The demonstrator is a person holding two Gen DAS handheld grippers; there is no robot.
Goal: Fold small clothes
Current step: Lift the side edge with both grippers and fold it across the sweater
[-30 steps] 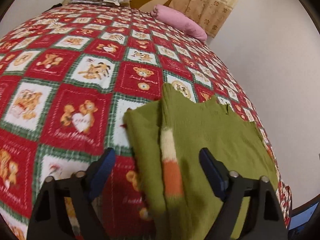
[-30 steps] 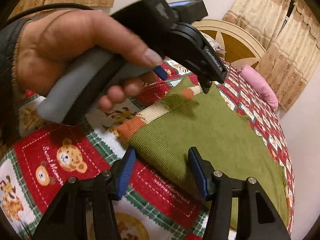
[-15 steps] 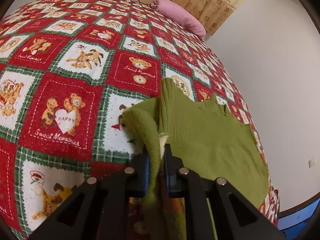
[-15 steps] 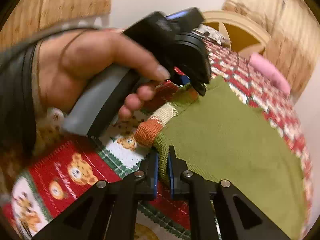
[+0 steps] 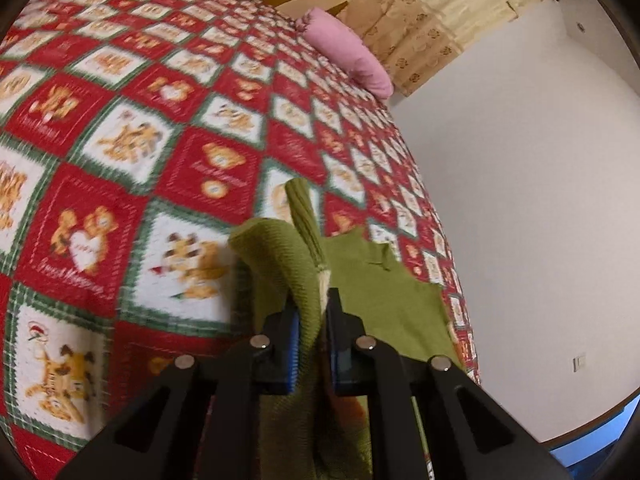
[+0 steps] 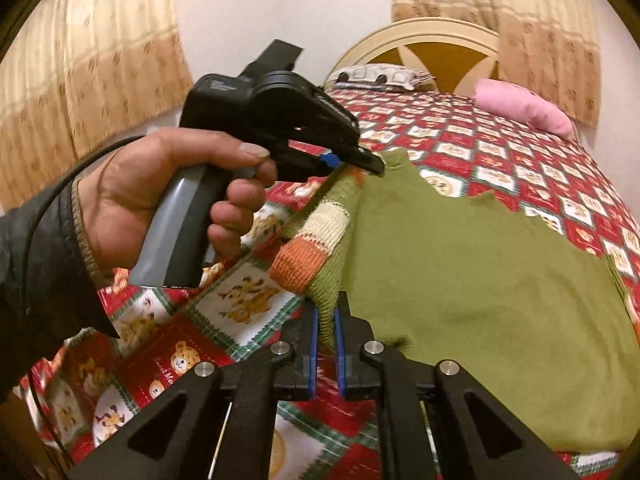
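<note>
A small olive-green knitted sweater (image 6: 480, 272) with cream and orange stripes lies on the bed. In the right wrist view my right gripper (image 6: 326, 320) is shut on the sweater's near green edge, lifting it off the quilt. Farther up the same edge, my left gripper (image 6: 352, 164), held by a hand (image 6: 160, 200), pinches the striped fold. In the left wrist view the left gripper (image 5: 312, 312) is shut on a raised ridge of the green sweater (image 5: 384, 292); a cream stripe shows between its blue pads.
A red, green and white teddy-bear quilt (image 5: 120, 184) covers the bed. A pink pillow (image 6: 524, 106) and a patterned pillow (image 6: 376, 76) lie by the round headboard (image 6: 432, 44). Curtains (image 6: 80, 80) hang behind. A white wall (image 5: 540, 200) runs along the bed's right side.
Both grippers went from open around the sweater's left edge to shut on it, then rose and lifted that edge off the quilt. The left wrist view has rolled.
</note>
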